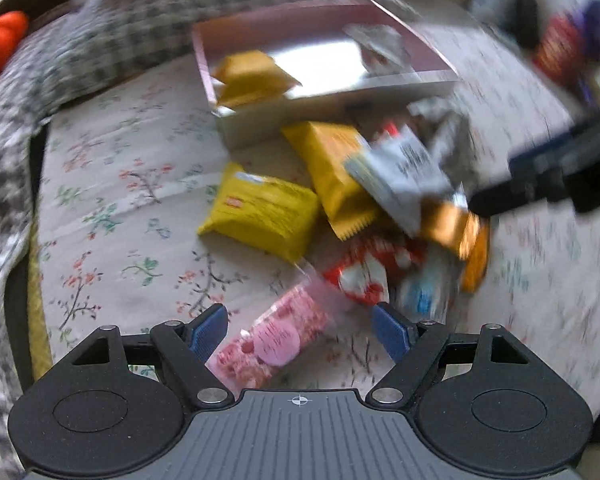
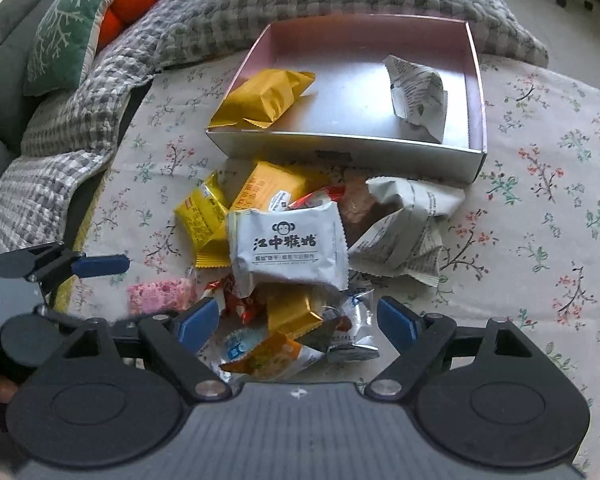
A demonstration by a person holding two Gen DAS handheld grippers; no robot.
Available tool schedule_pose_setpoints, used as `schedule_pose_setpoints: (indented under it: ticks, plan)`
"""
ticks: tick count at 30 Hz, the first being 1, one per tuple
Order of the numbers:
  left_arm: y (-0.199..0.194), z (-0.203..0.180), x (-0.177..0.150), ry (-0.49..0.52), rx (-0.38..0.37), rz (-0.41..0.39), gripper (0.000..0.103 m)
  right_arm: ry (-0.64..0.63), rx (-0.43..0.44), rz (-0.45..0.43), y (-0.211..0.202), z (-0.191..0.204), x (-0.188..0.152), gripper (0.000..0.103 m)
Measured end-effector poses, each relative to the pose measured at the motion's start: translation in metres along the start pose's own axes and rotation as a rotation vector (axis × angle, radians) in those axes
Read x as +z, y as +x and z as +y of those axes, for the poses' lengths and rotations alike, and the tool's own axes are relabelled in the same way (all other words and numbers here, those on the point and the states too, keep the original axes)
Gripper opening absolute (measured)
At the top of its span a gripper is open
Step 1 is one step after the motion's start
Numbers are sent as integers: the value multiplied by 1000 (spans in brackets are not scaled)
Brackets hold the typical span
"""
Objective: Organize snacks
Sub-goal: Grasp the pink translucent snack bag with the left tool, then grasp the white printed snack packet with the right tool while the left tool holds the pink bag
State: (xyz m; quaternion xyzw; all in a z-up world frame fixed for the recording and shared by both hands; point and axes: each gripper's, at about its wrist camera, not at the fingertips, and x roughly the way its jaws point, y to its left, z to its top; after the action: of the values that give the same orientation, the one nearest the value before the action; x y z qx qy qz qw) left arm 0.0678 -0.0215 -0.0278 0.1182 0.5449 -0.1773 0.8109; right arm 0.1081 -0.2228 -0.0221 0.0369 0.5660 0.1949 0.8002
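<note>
Floral bedsheet [image 2: 540, 200], snack heap below pink box [image 2: 476, 80]. My left gripper [image 1: 300, 330] hangs agape over pink packet [image 1: 272, 340]; right gripper [image 2: 298, 318] agape above the heap. Packet light, crinkly, slippery: pinch across its middle.

Left gripper [image 1: 300, 332] low, fingers spread wide, right gripper [image 2: 298, 318] likewise parted, both angled downward

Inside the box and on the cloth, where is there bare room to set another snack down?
The box floor is bare between the yellow packet and white packet. Floral cloth right of the box lies open. The snack pile before the box is crowded.
</note>
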Motion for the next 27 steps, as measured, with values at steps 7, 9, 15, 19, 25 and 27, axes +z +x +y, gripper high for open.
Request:
schedule_pose_setpoints:
  ticks: [7,9,15,19,25,27]
  plan:
    - [20,-17,-7,147,58,57,77,-6,-11,-6,1,5,-1,84]
    - [24,-19,-9,173,74,72,75,-9,-15,-8,1,7,-1,83]
    - [27,-17,-7,162,45,85,42,-15,-26,-14,2,8,0,82]
    - [26,-23,-4,161,38,84,30,1,-31,-16,1,5,0,80]
    - [14,-29,-1,169,-1,57,29,3,-28,-24,-1,5,-1,74]
    - [4,-27,0,148,-29,28,29,3,-24,-25,-1,5,-1,70]
